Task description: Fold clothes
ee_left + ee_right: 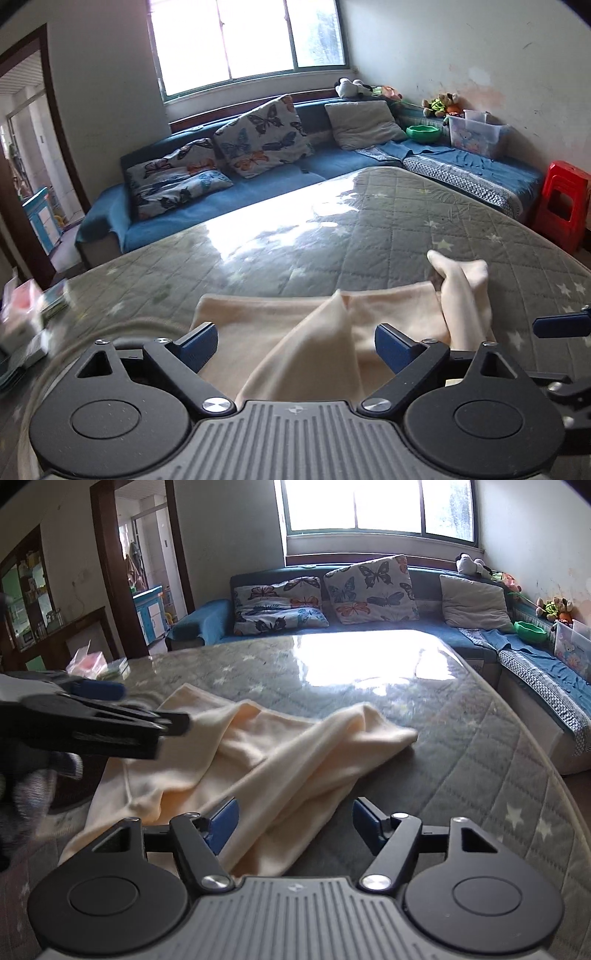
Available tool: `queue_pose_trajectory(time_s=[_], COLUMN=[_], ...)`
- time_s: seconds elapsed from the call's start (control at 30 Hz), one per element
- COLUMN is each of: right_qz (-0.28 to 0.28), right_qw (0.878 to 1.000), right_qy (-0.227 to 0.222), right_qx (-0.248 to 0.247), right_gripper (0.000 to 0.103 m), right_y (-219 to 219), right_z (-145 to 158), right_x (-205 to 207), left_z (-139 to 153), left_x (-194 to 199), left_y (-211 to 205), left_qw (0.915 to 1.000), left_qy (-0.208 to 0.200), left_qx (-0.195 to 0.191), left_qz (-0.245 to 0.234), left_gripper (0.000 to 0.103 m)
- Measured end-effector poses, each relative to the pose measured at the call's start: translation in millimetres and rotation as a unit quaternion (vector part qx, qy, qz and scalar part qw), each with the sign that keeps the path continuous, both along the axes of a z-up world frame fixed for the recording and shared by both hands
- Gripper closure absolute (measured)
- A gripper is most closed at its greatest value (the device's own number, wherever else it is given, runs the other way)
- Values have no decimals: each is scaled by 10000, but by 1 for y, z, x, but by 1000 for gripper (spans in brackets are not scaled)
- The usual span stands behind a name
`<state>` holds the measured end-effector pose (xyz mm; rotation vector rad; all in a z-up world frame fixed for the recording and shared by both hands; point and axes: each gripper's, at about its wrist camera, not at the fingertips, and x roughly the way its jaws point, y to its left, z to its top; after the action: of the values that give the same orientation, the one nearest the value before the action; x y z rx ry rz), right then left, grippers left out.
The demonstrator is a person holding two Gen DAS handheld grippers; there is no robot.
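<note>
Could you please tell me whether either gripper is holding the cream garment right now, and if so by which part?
Nothing is held. The left gripper and right gripper are both open above the cream garment, which lies loose on the table.

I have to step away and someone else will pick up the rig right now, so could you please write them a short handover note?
Left hand-held gripper: open, over the near part of the cloth, holding nothing.
Right hand-held gripper: open, low over the cloth's near right edge, also holding nothing.
The cream cloth lies rumpled on the grey quilt, with a raised ridge running across it and one end trailing to the far right.
Done: the cloth is out on the quilt; no neat fold shows.
Left: flatten it, grip two corners, fold it.
</note>
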<state>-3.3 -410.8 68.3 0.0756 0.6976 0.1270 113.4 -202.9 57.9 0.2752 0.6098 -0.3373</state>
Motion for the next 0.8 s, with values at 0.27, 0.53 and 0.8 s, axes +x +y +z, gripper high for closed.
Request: queue_pose_trajectory(time_s=[0.27, 0.53, 0.8], right_qz=[-67, -101, -221], right_qw=[9999, 9995, 9988], right_qy=[71, 242, 360], right_qx=[121, 198, 258], right_gripper=[41, 52, 82], right_y=[-15, -22, -24], right_z=[3, -5, -14], right_x=[40, 81, 82], left_z=[-30, -37, -13], left_x=[53, 53, 32], left_y=[-18, -16, 23], left_qw=[9987, 9954, 9986], left_qy=[450, 740, 269], left_qx=[196, -67, -438], left_qz=[-142, -604, -150], left_gripper=[18, 79, 94])
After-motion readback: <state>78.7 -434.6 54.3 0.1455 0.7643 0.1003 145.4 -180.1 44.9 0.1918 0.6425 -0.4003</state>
